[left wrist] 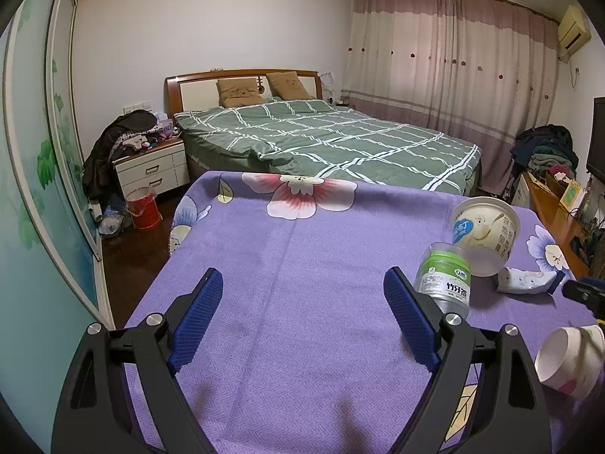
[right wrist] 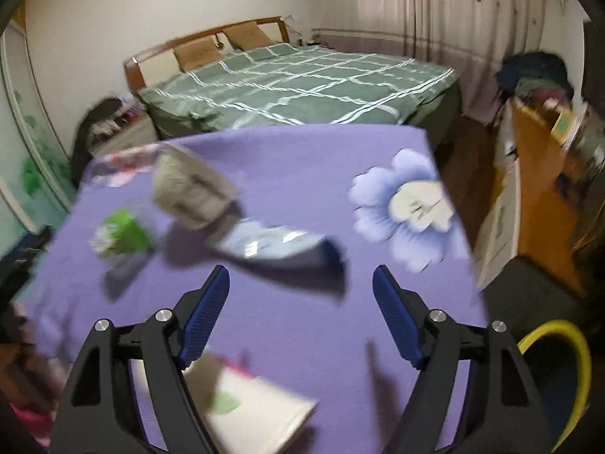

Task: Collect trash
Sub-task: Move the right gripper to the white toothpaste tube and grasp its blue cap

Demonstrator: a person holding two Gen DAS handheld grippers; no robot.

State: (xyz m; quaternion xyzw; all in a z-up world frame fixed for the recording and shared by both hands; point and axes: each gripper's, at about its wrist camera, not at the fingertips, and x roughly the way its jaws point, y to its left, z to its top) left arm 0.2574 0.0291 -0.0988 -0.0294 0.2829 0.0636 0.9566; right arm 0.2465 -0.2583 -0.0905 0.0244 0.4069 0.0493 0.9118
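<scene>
Readable on the clear green-capped jar (left wrist: 444, 278): "竹牙签". On the cream pudding cup (left wrist: 486, 232) lying on its side, touching the jar: "布丁" on a blue patch. Crumpled white wrapper (left wrist: 525, 282) just beside them on the purple floral cloth (left wrist: 302, 265). Left gripper (left wrist: 302, 295) angled down over bare cloth, jaws wide, empty. Right gripper (right wrist: 300, 295) tilted steeper, jaws wide, nothing between; blurred blue-ended wrapper just ahead. Paper cup (left wrist: 567, 355) lying near the cloth's right edge.
</scene>
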